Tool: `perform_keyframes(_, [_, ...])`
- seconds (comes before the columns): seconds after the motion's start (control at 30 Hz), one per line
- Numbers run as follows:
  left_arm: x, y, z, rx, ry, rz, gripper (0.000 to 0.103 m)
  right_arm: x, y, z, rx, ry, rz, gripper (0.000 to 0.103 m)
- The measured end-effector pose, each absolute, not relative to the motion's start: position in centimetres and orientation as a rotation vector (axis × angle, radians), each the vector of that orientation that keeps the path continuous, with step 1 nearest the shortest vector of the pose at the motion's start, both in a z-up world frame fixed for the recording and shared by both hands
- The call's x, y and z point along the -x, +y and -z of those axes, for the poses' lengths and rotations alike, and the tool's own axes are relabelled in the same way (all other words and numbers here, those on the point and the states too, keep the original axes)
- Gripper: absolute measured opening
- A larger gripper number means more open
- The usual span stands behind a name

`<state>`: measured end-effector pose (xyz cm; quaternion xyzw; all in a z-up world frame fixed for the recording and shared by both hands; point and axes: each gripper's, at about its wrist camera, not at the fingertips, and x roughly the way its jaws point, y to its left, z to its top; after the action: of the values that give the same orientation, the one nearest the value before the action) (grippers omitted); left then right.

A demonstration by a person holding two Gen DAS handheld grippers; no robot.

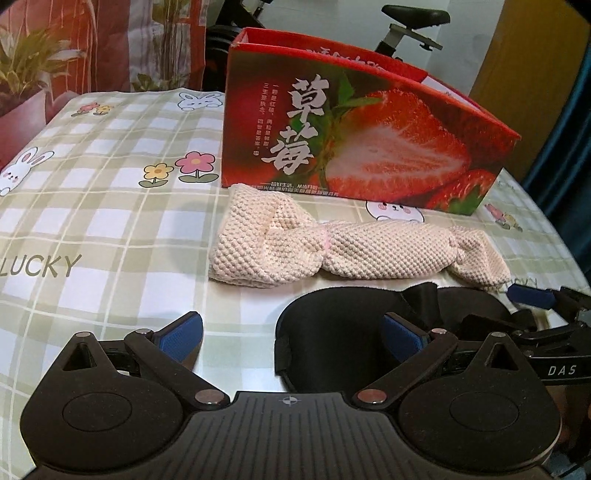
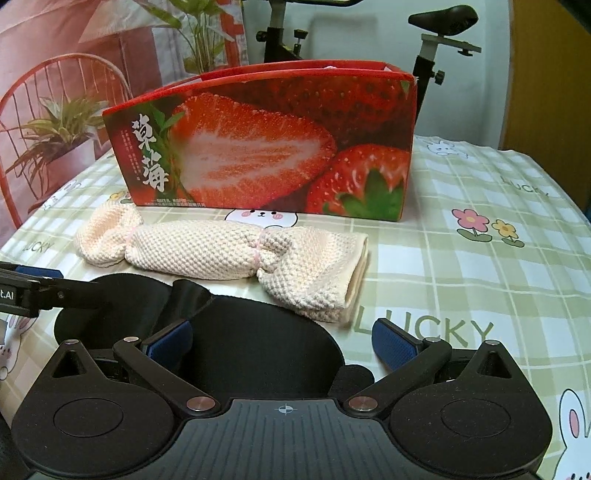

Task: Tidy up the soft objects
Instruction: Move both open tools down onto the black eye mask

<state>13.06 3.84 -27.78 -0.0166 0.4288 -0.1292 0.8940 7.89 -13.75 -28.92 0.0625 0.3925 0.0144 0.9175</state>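
A black eye mask [image 1: 332, 325] [image 2: 266, 332] lies flat on the checked tablecloth, just in front of both grippers. A cream knitted cloth tied like a candy [image 1: 351, 247] [image 2: 229, 251] lies behind it. A red strawberry box [image 1: 362, 136] [image 2: 273, 144], open at the top, stands behind the cloth. My left gripper [image 1: 291, 332] is open, its right finger over the mask's left end. My right gripper [image 2: 282, 341] is open, straddling the mask's right half. Each gripper's tip shows at the edge of the other's view.
The tablecloth [image 1: 110, 221] [image 2: 480, 280] has rabbit and flower prints. An exercise bike [image 2: 439, 33] and a red chair [image 2: 55, 81] stand behind the table. A plant-print curtain [image 1: 55, 55] hangs at the back left.
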Motion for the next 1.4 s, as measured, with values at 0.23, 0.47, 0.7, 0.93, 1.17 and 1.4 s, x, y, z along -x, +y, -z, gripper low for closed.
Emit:
perform_keyframes(0.23, [-12.9,3.3,27.9,-0.009,0.888,0.258,0.103,-8.0,-13.2,29.1,-0.089,0.823,-0.017,0.103])
perform_keyframes(0.47, [-12.9,2.8,28.1,-0.062,0.893,0.252,0.103,-7.9,-14.5,28.2,-0.191,0.859,-0.038,0.103])
perform_keyframes(0.7, [-12.9,3.2,28.1,-0.046,0.898,0.259,0.103,-6.9,-14.4,27.9,-0.198,0.918,-0.028,0.103])
perform_keyframes(0.93, [-12.5,3.6,27.6,0.020,0.922,0.307,0.102,-6.8,-13.0,28.3,-0.126,0.915,-0.036,0.102])
perform_keyframes(1.17, [-11.8,3.1,27.5,0.033,0.929,0.371,0.094,-6.8,-12.6,28.4,-0.102,0.893,-0.054,0.093])
perform_keyframes(1.4, [-11.5,3.8,27.4,0.086,0.896,0.391,0.060,-6.5,-12.2,28.0,-0.110,0.860,-0.111,0.067])
